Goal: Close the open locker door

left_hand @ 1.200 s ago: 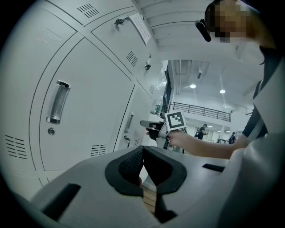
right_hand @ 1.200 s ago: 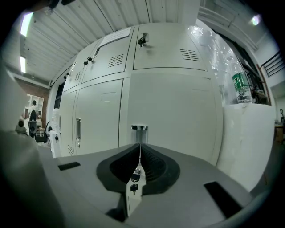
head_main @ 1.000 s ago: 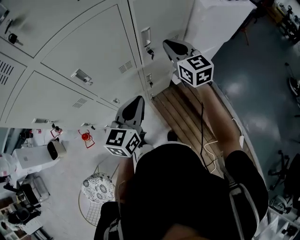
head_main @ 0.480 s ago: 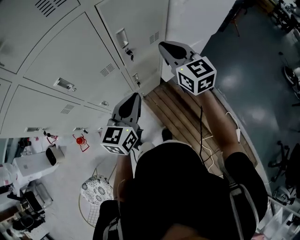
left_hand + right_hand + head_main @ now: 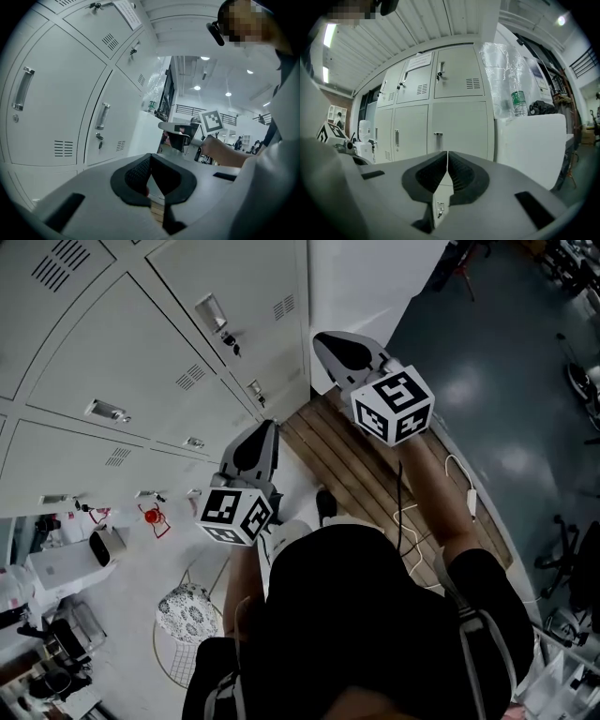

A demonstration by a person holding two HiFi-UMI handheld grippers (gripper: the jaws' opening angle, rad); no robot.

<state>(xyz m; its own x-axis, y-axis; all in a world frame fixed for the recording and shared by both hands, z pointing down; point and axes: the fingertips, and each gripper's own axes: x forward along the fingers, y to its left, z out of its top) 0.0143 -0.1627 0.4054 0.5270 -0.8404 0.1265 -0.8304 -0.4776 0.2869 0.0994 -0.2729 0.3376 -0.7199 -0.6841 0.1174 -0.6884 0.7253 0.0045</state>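
A bank of grey-white lockers (image 5: 141, 343) fills the upper left of the head view; every door I can see lies flush, each with a handle and a lock. My left gripper (image 5: 265, 426) is shut and empty, pointing at the low lockers a short way off. My right gripper (image 5: 317, 337) is also shut and empty, held higher, near the bank's right end. In the left gripper view the lockers (image 5: 51, 117) run along the left past the shut left gripper (image 5: 150, 157). The right gripper view faces the lockers (image 5: 459, 126) head-on over the shut right gripper (image 5: 447, 154).
A wooden slatted platform (image 5: 347, 460) lies on the floor under my right arm. A white panel (image 5: 366, 277) stands right of the lockers, with wrapped bottles (image 5: 506, 79) on top. A round patterned stool (image 5: 192, 610), a red object (image 5: 150, 517) and white boxes (image 5: 56, 563) sit at left.
The lockers have slid up and left in the head view as the camera turned. Both grippers shifted a little with it and stayed shut.
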